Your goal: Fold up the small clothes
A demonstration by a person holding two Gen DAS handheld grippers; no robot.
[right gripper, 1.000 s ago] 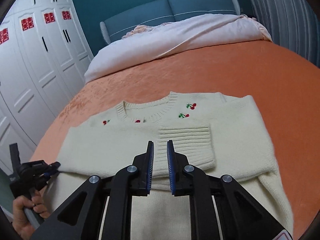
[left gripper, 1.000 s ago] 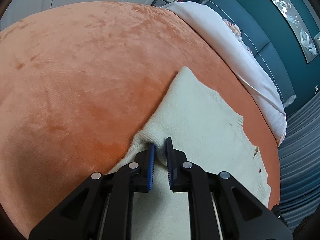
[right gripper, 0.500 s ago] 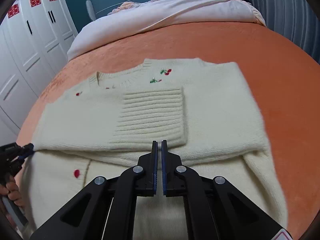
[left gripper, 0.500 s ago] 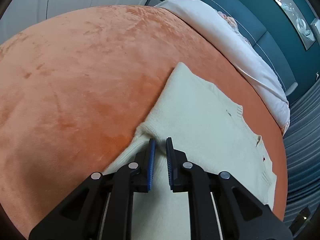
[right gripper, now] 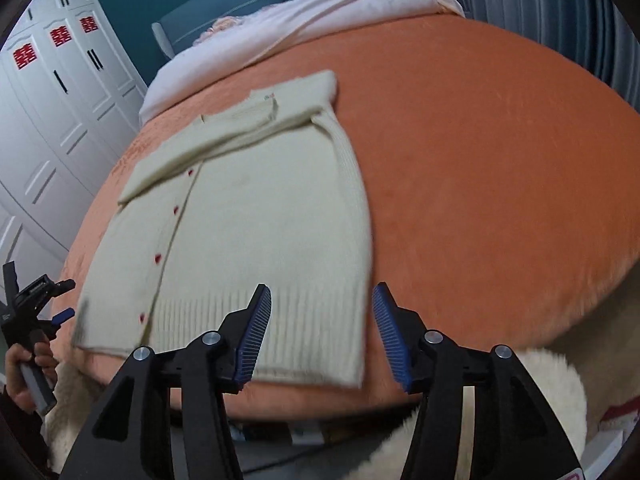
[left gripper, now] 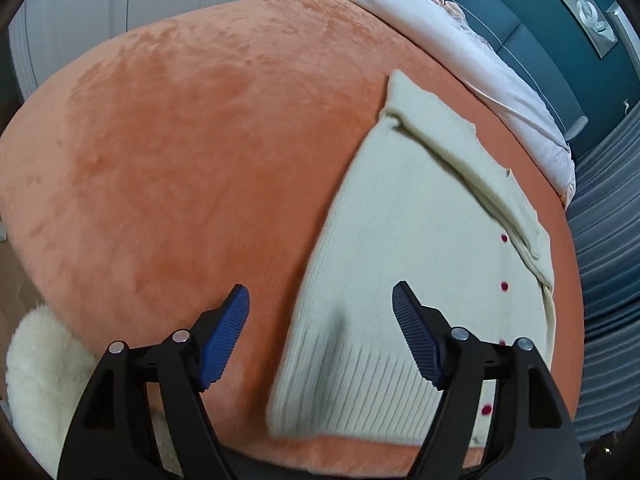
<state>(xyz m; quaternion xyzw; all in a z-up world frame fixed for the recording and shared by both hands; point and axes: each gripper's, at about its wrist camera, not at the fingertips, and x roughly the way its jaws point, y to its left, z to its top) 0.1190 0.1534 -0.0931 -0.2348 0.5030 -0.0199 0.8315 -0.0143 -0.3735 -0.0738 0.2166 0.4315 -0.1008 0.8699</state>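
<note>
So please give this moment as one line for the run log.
left hand-held gripper open | right hand-held gripper open | cardigan flat on orange bedspread, sleeves folded in | hem nearest

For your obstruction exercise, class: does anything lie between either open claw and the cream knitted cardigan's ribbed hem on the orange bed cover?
Nothing visible does. The left claw and right claw are both open above the ribbed hem of the cream knitted cardigan, with only the orange plush bed cover around it.

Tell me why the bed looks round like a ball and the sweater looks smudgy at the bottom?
Both wrist views use fisheye lenses, bending the orange bed round. In the right wrist view the sweater hem smears from motion blur; the left wrist view blurs its near hem too.
</note>
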